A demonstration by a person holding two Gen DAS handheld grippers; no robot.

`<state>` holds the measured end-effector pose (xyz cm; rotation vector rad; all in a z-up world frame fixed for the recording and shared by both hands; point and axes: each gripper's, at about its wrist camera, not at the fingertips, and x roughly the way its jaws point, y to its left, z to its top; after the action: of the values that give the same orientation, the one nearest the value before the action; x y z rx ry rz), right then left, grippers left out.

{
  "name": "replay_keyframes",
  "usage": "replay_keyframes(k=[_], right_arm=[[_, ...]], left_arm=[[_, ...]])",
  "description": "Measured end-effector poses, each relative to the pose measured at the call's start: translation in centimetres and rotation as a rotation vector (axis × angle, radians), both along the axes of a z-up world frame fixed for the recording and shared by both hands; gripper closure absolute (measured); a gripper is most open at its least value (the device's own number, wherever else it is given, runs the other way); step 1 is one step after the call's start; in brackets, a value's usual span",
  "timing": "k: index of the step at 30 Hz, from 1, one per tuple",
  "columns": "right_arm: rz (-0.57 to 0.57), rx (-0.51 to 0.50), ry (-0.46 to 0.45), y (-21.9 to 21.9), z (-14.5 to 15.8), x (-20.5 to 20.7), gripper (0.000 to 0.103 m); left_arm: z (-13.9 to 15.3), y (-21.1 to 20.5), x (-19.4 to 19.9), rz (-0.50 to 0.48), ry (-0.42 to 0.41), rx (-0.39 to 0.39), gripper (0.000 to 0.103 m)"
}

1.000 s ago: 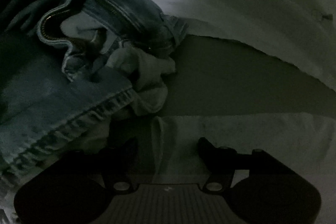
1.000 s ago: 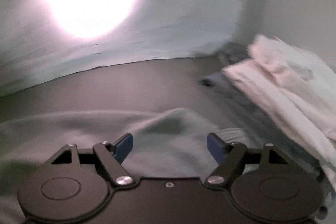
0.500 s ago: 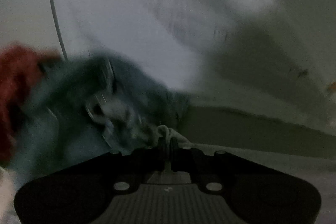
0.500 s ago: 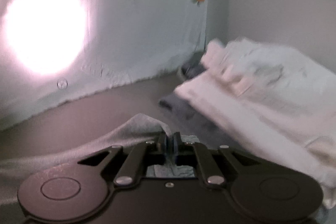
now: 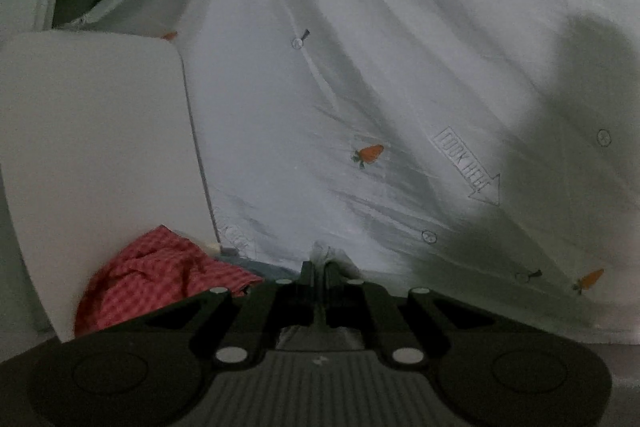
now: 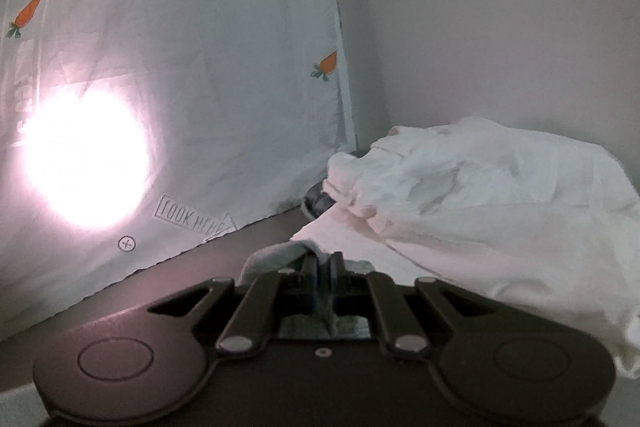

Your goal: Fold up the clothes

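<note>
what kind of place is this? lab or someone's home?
Probably a home corner set up for recording, not a lab: a carrot-print sheet hangs as a backdrop behind a dark table, with a white garment pile and red checked cloth beside plain walls.

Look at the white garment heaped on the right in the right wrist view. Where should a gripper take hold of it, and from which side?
Probably the rolled edge of the white garment, nearest the dark table. It stands proud as a thick ridge, so come from the left, low along the table. The right gripper is shut on the grey cloth, so not free.
</note>
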<state>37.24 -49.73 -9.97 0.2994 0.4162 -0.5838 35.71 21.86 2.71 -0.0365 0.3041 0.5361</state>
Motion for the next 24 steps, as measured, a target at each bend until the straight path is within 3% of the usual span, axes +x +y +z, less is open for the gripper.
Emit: replay_keyframes(k=[5,7,9,10,12,14,16,18,24], right_arm=[[0.025,-0.002,0.005,0.3,-1.0,3.6,0.097],[0.018,0.03,-0.005,0.0,-1.7,5.2,0.097],[0.018,0.071,0.027,-0.4,-3.2,7.3,0.093],[0.01,0.077,0.066,-0.4,-3.9,8.2,0.086],[-0.003,0.064,0.137,0.3,-4.8,9.6,0.055],[0.023,0.027,0.147,1.8,-4.4,9.2,0.047],[0.055,-0.015,0.146,3.3,-3.9,8.3,0.035],[0.088,-0.057,0.164,4.8,-3.6,7.0,0.029],[0.131,-0.022,0.232,7.5,-4.9,2.5,0.024]], left_arm=[[-3.0,1.6,7.6,-0.044,-0.023,-0.051,0.098],[-5.8,2.8,12.3,-0.033,0.011,-0.085,0.097],[-9.5,4.2,16.9,0.004,0.108,-0.168,0.092],[-11.8,4.8,19.3,0.035,0.174,-0.198,0.092],[-14.9,5.3,22.2,0.061,0.288,-0.242,0.091],[-16.2,5.1,22.1,0.058,0.307,-0.3,0.079],[-16.8,4.7,20.8,0.054,0.291,-0.345,0.056],[-17.0,4.4,19.0,0.06,0.298,-0.382,0.045],[-19.9,4.9,15.0,0.112,0.301,-0.611,0.038]])
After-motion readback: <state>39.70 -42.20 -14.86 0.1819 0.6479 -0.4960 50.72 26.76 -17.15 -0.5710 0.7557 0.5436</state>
